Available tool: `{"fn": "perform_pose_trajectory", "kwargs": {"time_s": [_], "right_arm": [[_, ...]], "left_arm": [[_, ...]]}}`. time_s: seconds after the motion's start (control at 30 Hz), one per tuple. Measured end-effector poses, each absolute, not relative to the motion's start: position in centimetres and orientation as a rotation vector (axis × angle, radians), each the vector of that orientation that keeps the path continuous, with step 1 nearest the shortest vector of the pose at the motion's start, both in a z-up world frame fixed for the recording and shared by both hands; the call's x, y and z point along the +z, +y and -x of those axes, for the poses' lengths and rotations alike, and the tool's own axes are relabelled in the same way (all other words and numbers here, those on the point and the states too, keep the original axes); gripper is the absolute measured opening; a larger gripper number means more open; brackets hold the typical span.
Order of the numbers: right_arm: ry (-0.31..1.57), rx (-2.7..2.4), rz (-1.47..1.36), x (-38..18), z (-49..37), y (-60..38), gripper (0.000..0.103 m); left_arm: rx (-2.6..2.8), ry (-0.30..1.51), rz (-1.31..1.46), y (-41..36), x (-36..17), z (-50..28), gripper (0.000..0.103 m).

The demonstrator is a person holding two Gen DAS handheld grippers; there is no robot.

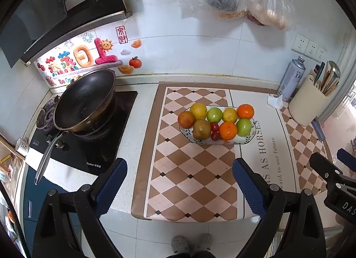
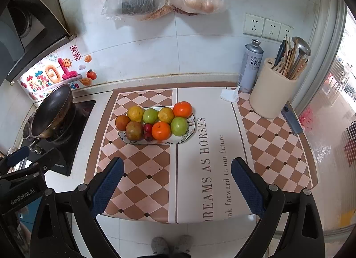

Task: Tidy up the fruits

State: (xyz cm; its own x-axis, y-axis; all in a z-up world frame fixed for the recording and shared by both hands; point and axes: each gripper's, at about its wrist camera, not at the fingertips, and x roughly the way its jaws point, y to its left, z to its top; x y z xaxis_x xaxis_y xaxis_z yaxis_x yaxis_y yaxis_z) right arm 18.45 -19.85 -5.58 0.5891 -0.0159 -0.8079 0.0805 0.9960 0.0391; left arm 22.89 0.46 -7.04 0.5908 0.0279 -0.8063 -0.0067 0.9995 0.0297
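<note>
Your left gripper (image 1: 179, 182) and right gripper (image 2: 177, 181) hang off the tabletop's (image 2: 222, 186) near edge, fingers spread wide, holding nothing. The fruits (image 2: 153, 123) fill the plate (image 2: 191, 132) mid-tabletop; approach one outer orange (image 2: 182, 109) from above.

White leaf-patterned plate (image 2: 191, 133): orange tangerines (image 2: 161, 130), green apples (image 2: 179, 126), yellow lemons (image 2: 135, 113), red cherries (image 2: 147, 128). Brown-and-cream diamond-checked mat (image 2: 142, 169); black wok (image 2: 52, 111) at nine o'clock.
</note>
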Motion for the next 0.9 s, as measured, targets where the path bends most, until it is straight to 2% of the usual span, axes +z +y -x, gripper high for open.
{"fn": "perform_pose_trajectory", "kwargs": {"time_s": [0.07, 0.9], "right_arm": [[0.939, -0.054, -0.074, -5.5, -18.5, -19.8, 0.099], [0.920, -0.055, -0.088, -4.8, -17.4, -19.7, 0.100]], "left_arm": [[0.020, 0.930, -0.020, 0.5, -6.9, -23.0, 0.103], [0.020, 0.912, -0.032, 0.5, -6.2, -22.3, 0.103]]}}
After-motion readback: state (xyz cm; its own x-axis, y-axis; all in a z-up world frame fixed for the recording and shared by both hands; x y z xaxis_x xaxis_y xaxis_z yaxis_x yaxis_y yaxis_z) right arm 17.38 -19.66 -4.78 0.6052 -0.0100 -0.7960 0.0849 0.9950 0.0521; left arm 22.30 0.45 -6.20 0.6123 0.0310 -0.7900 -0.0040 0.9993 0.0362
